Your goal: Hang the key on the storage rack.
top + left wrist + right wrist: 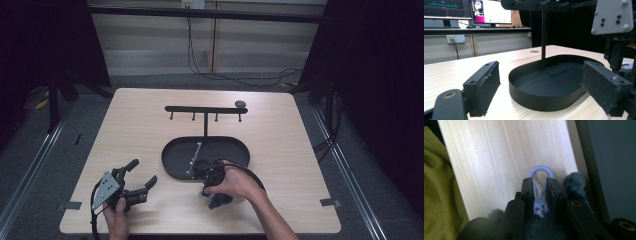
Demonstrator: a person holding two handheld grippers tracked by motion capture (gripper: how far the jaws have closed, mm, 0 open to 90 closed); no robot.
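The right tongs [540, 185] pinch a blue loop [540, 171] with grey fluff beside; the left tongs [549, 85] gape empty.

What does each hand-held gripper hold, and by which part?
Right hand-held gripper pinches a blue loop by its lower strands. Left hand-held gripper holds nothing.

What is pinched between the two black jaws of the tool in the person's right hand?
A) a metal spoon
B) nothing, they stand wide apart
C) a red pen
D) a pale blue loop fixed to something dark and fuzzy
D: in the right gripper view the right tool has its jaws close together on the blue loop, with the fuzzy thing beside them.
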